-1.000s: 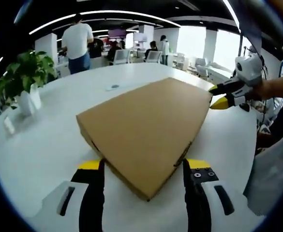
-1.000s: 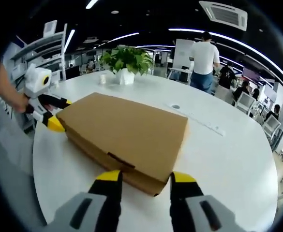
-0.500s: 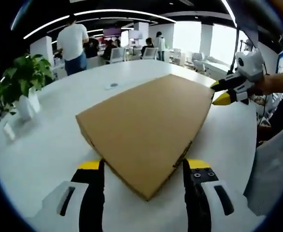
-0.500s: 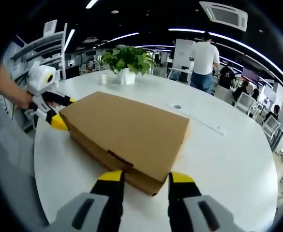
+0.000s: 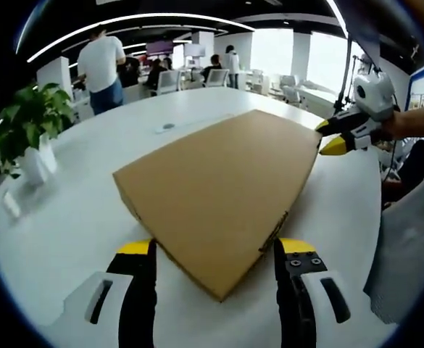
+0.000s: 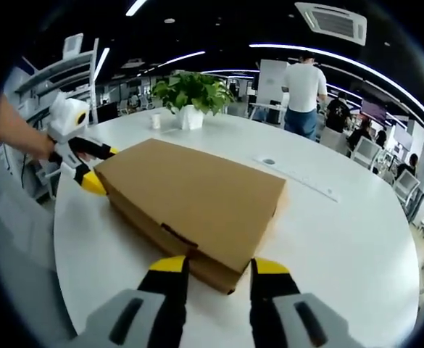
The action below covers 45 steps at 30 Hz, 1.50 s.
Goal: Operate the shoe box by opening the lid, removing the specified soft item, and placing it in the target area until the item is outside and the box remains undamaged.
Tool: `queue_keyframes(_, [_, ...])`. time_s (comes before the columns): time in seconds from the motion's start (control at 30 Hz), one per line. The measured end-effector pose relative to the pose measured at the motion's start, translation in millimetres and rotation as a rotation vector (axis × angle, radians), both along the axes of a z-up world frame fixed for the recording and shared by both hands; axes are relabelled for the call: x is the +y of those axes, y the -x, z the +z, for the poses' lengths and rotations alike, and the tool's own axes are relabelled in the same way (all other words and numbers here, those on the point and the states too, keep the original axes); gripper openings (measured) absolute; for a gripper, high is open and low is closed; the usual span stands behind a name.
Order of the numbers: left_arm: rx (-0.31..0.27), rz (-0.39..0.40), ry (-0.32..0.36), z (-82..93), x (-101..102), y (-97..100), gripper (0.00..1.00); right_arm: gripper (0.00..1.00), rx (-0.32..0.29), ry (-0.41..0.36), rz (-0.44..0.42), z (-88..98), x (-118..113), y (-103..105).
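On the white round table (image 5: 67,217), the shoe box (image 5: 219,185) lies flat with its lid closed, and I have a gripper at each of two opposite corners, probably so that the lid can be lifted evenly without tearing the cardboard. My left gripper (image 5: 215,250) is level and low, jaws parted to either side of the near corner and holding nothing; my right gripper (image 6: 215,267) matches this at the far corner, jaws apart astride the front edge near the closure tab (image 6: 177,237), also holding nothing.
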State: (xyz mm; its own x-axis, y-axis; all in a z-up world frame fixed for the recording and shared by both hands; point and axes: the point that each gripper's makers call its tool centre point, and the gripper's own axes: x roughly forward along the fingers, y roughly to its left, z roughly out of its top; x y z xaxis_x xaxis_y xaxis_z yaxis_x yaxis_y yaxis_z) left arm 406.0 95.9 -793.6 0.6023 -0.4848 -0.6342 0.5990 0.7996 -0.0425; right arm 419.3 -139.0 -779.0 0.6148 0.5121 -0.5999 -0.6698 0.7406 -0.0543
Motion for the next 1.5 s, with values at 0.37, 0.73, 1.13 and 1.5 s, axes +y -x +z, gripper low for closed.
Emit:
queue_keyframes(0.37, [0.003,-0.04,-0.017,-0.4,14,-0.8,0.67,0.24,0.003,0.011,0.03,0.6,10,10])
queue_keyframes(0.73, [0.01,-0.056,-0.023,-0.4,33,2.9,0.64,0.2,0.015,0.008,0.066,0.9,27,23])
queue_keyframes(1.13, [0.02,-0.079,-0.044,-0.4,51,11.3,0.63,0.18,0.023,-0.01,0.095,0.8,47,37])
queue_keyframes(1.5, [0.033,-0.093,-0.059,4.3,63,26.5,0.63,0.17,0.04,-0.037,0.119,1.6,63,49])
